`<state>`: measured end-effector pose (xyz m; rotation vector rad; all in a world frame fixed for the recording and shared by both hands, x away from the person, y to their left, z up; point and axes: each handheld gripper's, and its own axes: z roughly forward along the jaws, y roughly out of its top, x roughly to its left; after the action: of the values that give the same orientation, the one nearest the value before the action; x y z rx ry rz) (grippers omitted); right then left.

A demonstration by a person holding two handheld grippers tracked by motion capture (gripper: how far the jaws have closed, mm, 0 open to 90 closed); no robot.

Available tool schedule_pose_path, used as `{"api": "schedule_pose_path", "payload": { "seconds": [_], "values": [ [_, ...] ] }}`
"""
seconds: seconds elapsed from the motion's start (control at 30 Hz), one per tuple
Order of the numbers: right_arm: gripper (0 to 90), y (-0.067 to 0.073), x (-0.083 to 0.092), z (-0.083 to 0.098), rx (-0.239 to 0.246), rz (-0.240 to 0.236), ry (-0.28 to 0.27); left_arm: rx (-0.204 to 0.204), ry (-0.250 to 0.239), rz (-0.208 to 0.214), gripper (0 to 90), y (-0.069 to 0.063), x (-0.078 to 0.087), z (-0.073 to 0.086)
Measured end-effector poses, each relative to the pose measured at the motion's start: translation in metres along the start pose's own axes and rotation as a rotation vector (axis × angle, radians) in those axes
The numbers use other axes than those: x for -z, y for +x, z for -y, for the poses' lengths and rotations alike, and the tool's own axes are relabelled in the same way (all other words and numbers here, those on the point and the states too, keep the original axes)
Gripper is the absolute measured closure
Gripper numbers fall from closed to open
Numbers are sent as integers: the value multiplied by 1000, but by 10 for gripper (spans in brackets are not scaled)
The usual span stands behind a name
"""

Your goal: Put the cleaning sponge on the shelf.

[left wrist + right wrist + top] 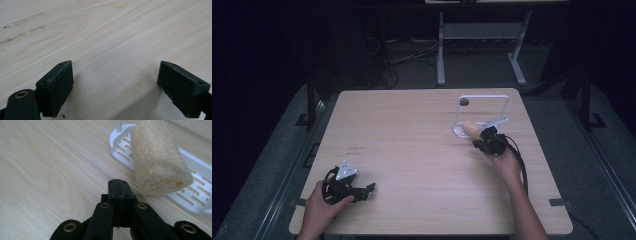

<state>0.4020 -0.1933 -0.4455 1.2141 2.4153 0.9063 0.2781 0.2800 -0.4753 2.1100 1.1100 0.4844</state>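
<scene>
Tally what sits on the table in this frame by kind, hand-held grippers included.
Loofah roll: 1
White slotted rack: 1
Grippers: 2, the left gripper open, the right gripper shut on nothing
Total: 4

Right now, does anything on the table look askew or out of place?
Yes: the loofah roll lies tilted, half on the white slotted rack, its end overhanging the rim. The right hand-held gripper is shut beside it, holding nothing. Faint scuffs mark the table.
</scene>
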Motion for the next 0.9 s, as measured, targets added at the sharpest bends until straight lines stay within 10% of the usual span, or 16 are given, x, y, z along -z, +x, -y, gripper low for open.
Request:
{"api": "schedule_pose_path", "payload": {
  "seconds": [0.9],
  "values": [
    [898,-23,-8,-1,-25,93,3,2,2,0,129,0,0,0]
  ]
}}
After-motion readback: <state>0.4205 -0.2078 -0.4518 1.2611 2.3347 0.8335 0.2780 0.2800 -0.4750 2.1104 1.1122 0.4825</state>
